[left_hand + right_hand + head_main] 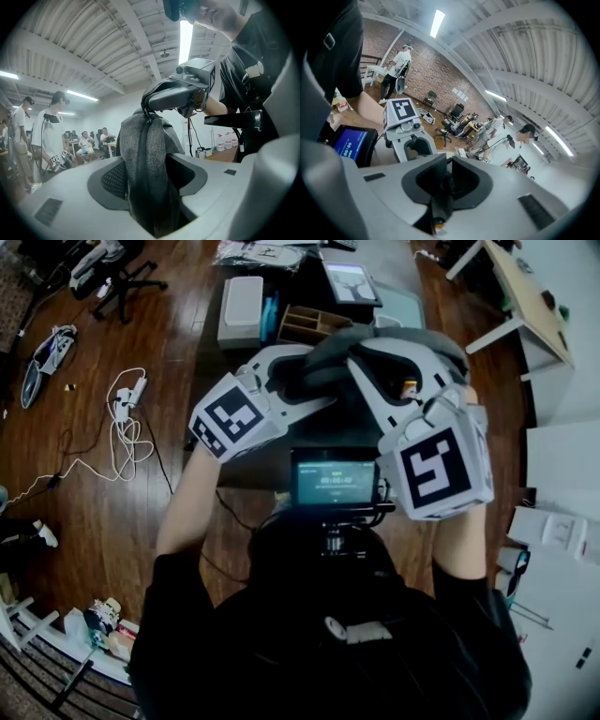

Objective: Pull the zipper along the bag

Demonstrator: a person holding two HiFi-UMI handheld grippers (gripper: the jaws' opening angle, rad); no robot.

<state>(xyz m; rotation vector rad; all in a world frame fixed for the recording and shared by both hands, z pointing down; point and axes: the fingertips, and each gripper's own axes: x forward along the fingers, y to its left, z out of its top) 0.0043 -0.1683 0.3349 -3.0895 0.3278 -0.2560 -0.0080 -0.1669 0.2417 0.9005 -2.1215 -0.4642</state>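
Bag clamped by its grey fabric in left gripper; right gripper, nearly closed, pinches zipper pull at bag's top. We judge both grips set; zipper travel unclear.

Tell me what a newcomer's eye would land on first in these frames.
A grey bag fills the middle of the left gripper view, its fabric clamped between the jaws of the left gripper. Facing it, the right gripper pinches a dark zipper pull between jaws that stand close together. In the head view, a small lit screen glows just below the two grippers.
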